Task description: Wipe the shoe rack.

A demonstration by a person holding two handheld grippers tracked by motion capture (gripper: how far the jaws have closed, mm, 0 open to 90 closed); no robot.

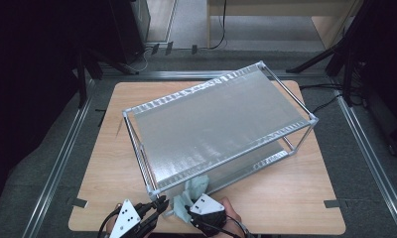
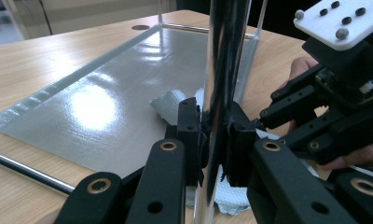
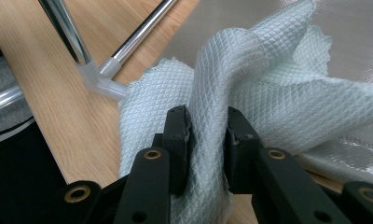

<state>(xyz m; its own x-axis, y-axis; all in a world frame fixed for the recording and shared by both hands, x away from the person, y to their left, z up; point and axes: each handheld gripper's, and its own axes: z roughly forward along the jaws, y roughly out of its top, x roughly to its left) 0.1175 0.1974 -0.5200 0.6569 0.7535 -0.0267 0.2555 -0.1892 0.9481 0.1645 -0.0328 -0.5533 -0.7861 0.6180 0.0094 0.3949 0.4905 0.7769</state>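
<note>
Gripping one chrome corner post (image 2: 222, 70), the left gripper (image 1: 159, 204) steadies the one two-shelf rack (image 1: 221, 119); just beside it the right gripper (image 3: 208, 135) pinches one pale quilted cloth (image 3: 268, 93) at the lower shelf's near edge, on one wooden table (image 1: 286, 198)

Rack (image 1: 137, 130) of polished chrome tube with glossy grey sheet shelves (image 1: 216, 124), clear plastic corner joints (image 3: 98, 79); pale quilted cloth (image 3: 268, 93), matt and waffle-textured; counter (image 1: 286, 198) smooth light wood-grain; tools (image 3: 207, 130) matt black plastic.
</note>
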